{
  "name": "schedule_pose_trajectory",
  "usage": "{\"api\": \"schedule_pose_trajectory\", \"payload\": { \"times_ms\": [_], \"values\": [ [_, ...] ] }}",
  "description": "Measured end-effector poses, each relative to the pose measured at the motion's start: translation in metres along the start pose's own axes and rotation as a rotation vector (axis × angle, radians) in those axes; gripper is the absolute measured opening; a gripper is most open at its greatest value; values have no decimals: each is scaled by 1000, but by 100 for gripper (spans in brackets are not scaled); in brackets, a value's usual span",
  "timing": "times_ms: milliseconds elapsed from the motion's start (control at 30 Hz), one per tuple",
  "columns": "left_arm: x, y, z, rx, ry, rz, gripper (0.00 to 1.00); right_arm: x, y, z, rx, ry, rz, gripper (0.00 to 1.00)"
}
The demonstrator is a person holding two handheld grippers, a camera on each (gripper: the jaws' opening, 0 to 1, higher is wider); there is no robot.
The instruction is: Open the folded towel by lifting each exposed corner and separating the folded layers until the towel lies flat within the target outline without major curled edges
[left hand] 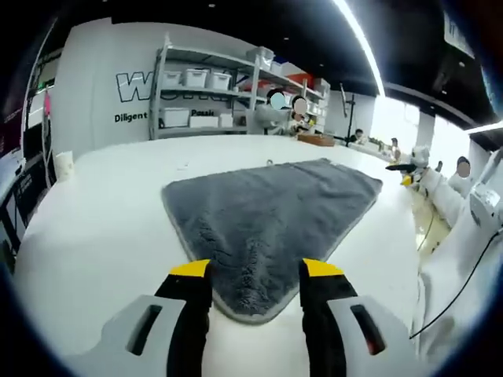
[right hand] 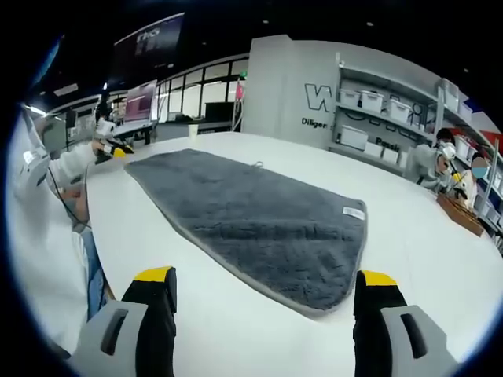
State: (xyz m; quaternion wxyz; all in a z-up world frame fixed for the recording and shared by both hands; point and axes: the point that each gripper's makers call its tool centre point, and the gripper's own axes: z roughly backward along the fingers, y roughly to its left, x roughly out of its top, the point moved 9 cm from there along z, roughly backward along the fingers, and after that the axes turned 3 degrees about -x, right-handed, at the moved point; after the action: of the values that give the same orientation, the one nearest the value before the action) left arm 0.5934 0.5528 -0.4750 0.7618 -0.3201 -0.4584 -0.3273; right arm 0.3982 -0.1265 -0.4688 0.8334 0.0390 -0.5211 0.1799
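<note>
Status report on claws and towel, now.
Left claw open, straddling the near corner of the towel. Right claw open, short of the towel's edge. Towel spread flat on white table. Nothing in the way.

The white surface (left hand: pixel 102 228) is carrying 1 grey towel (left hand: pixel 259 220), lying flat on it, pile side up, with a pale hemmed edge running round it. In the right gripper view the towel (right hand: pixel 251 220) is showing a small white label (right hand: pixel 354 213) at one corner. A white cup (left hand: pixel 63 165) is standing near the surface's far edge, well apart from the towel.
</note>
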Motion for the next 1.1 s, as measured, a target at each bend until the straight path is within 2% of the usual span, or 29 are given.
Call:
{"api": "schedule_pose_trajectory", "payload": {
  "times_ms": [67, 200, 400, 700, 900, 1033, 1100],
  "values": [
    [2, -4, 5, -4, 2, -3, 63, 0, 0, -1, 3, -2, -3, 94],
    [5, -12, 14, -9, 8, -34, 72, -1, 2, -5, 12, 8, -3, 94],
    [2, -21, 22, -16, 7, 4, 87, -2, 3, -11, 26, 15, -5, 94],
    [-2, -24, 25, 16, 5, 8, 98, -6, 5, -34, 63, 42, -20, 94],
    [-2, -22, 25, 12, 2, 15, 98, -14, 2, -49, 65, 84, -53, 96],
    [-4, -25, 25, 11, 7, 15, 98, -23, -2, -50, 59, 112, -83, 96],
    [-4, -23, 25, 14, 8, 19, 98, -29, -4, -48, 58, 140, -126, 93]
  ]
}}
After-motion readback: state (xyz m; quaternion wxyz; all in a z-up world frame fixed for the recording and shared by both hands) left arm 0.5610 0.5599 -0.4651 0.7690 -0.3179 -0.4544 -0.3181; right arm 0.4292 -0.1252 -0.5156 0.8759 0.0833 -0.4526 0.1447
